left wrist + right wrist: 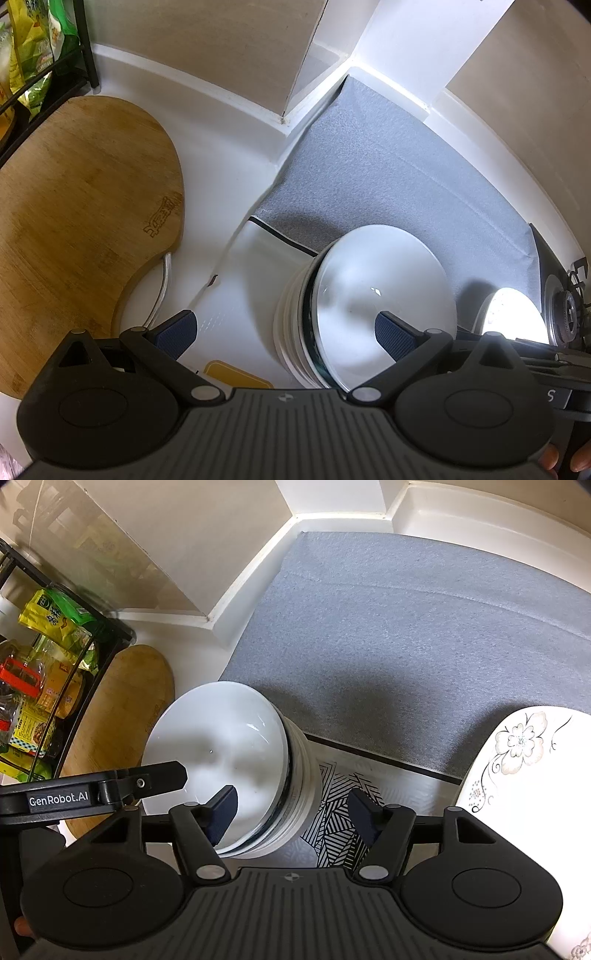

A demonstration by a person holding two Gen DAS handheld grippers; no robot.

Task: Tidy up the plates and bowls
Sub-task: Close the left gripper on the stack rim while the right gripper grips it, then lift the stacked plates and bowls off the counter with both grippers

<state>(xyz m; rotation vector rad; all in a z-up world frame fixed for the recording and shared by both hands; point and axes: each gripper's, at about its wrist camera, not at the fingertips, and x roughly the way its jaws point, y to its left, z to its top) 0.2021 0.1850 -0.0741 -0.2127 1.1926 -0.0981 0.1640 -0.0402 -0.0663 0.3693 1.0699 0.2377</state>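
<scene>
Hovering over the counter, both grippers point steeply down. The right gripper (pixel 291 812) stands partly open, holding nothing; its left pad overlaps the stack of bowls (pixel 218 749), contact unclear. The left gripper (pixel 284 338) gapes wide and empty, its right finger over the stack's top bowl. Farther on, the stack sits at the grey mat's (pixel 406 627) near edge, and the flowered plate (pixel 517 794) lies toward the right.
</scene>
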